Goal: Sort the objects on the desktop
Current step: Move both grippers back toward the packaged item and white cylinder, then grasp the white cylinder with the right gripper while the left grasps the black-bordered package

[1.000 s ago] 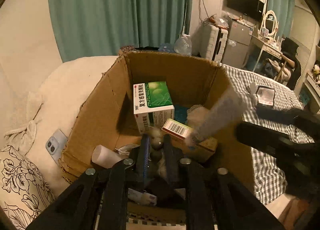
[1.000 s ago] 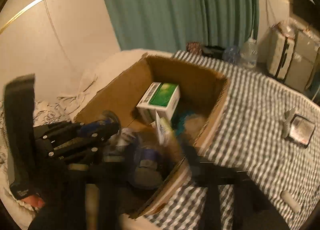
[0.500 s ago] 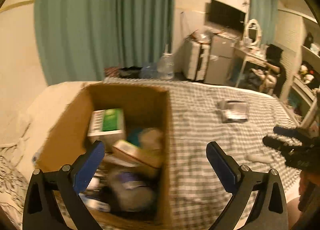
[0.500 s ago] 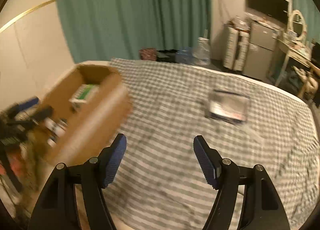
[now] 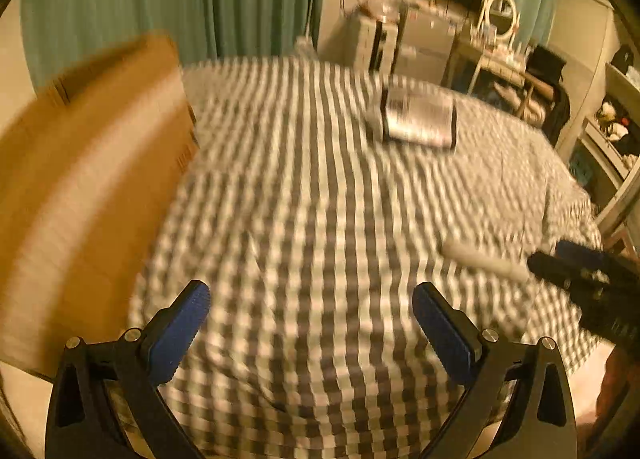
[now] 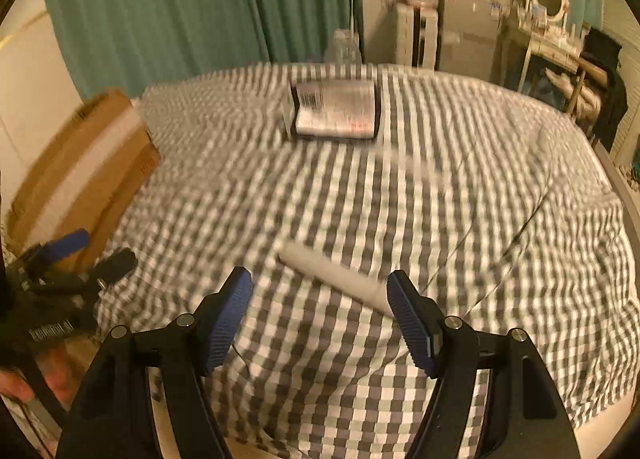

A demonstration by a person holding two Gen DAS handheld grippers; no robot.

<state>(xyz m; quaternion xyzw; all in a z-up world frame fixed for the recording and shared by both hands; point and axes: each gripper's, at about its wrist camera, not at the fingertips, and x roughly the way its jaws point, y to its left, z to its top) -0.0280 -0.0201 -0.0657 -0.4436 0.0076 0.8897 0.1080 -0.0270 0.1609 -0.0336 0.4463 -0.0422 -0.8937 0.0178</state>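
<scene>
- The white tube (image 6: 334,277) lies on the checked cloth (image 6: 440,199) near its front edge, slanted, with its right end just ahead of the right gripper's (image 6: 319,313) right finger; it is blurred, so what kind of tube it is cannot be read.
- The right gripper hangs over it with jaws spread and nothing between the blue pads (image 6: 230,315); a second ago it was over the cardboard box (image 6: 80,163) at the cloth's left edge, amid the things there.
- In the left wrist view the same tube (image 5: 482,257) lies toward the cloth's right edge, just beside the right gripper's fingertips.
- The left gripper (image 5: 310,323) is spread to its widest and empty; a second ago its jaws stood narrow over the box's contents, so whatever it carried has most likely been dropped into the box.
- The box (image 5: 88,179) now fills only the left of that view, its inside out of sight.
- A flat dark packet with a barcode label (image 6: 336,109) lies near the cloth's far edge, well apart from both grippers.
- My judgement: one delivery is done, both hands have swung away to the cloth, and the tube looks like the right gripper's next pick, with the packet left after it.
- Both views are smeared by motion, so finer detail is uncertain.
</scene>
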